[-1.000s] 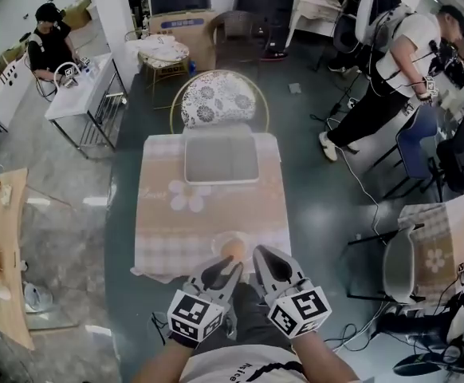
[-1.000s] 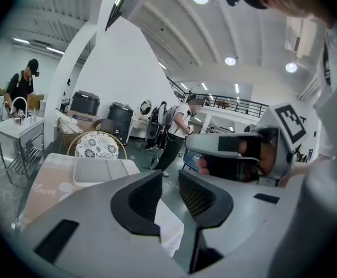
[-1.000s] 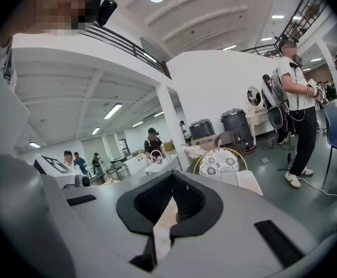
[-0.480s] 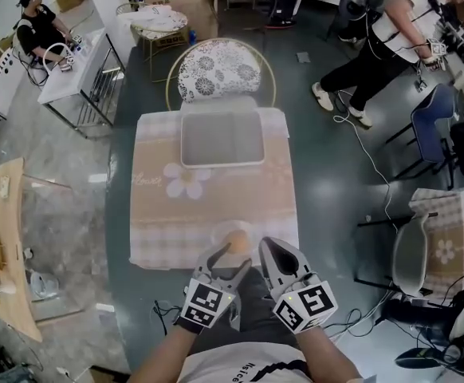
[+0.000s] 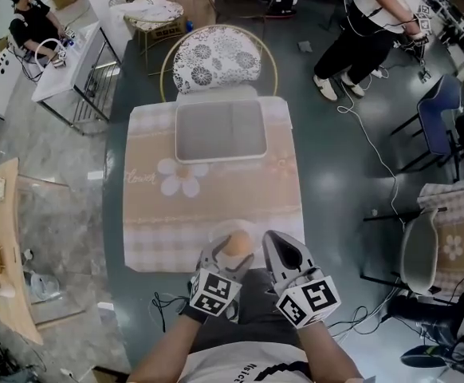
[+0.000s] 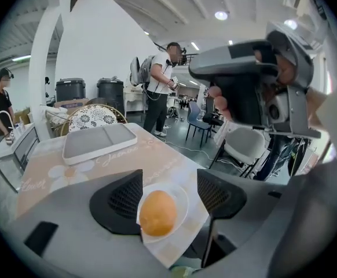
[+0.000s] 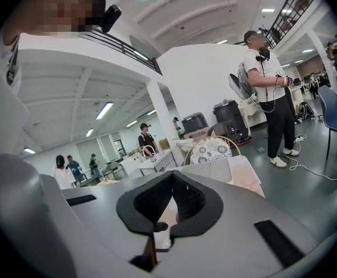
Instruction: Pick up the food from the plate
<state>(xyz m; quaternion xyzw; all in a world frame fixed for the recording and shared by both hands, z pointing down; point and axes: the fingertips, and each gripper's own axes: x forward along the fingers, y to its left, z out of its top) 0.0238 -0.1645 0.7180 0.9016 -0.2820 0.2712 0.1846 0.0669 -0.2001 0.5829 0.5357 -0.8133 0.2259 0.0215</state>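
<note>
1. Lower than a second ago, the left tongs (image 5: 230, 250) have just been opening. Their jaws now stand wide apart with the food (image 6: 157, 213) between them, not yet pressed.
2. That orange, egg-shaped food sits on the plate (image 6: 179, 196) at the near edge of the table (image 5: 216, 206). It lies closer to the left pad, and its long axis seems to run roughly along my reach.
3. The right tongs (image 5: 273, 242) are closed and empty just beside the plate, so the left is better placed.

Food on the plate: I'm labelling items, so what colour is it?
The food is golden orange, clearest in the left gripper view.
</note>
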